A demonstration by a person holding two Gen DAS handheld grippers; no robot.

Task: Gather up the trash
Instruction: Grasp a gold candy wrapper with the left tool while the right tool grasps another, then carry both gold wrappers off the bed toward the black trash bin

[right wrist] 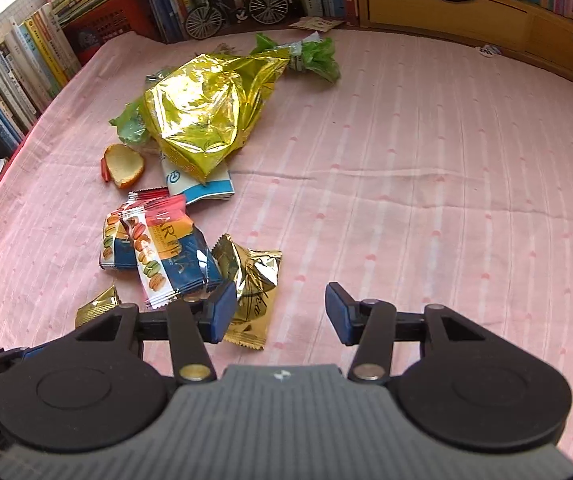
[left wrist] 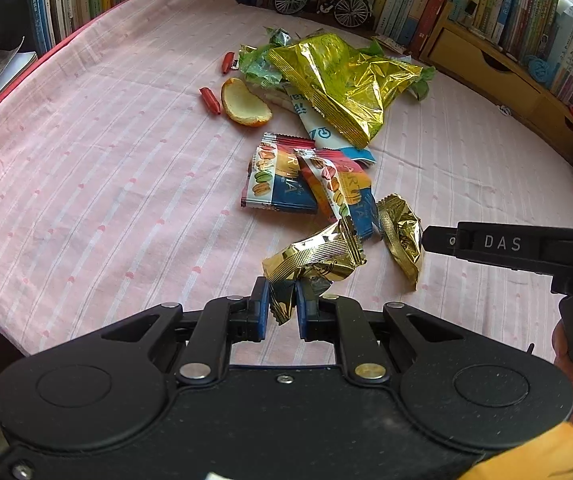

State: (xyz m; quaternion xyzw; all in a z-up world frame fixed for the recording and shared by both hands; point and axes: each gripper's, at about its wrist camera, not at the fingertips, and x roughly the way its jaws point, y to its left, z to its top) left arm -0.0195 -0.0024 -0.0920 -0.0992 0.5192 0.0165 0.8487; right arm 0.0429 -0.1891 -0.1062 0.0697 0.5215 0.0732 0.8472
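The left gripper [left wrist: 282,310] has its fingers pinched on a gold wrapper [left wrist: 314,258], lifted just off the pink cloth [left wrist: 106,184]; the right gripper [right wrist: 274,312] hangs wide and empty beside another gold wrapper [right wrist: 252,296], likely next to grab; no bin shows

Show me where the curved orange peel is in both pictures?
Left wrist view: the curved orange peel lies upper middle on the pink striped cloth, just left of the big crumpled gold foil bag.
Right wrist view: the peel lies at middle left, lower left of the same gold bag.
Shared landmark: the small black model bicycle by the books at the far edge.
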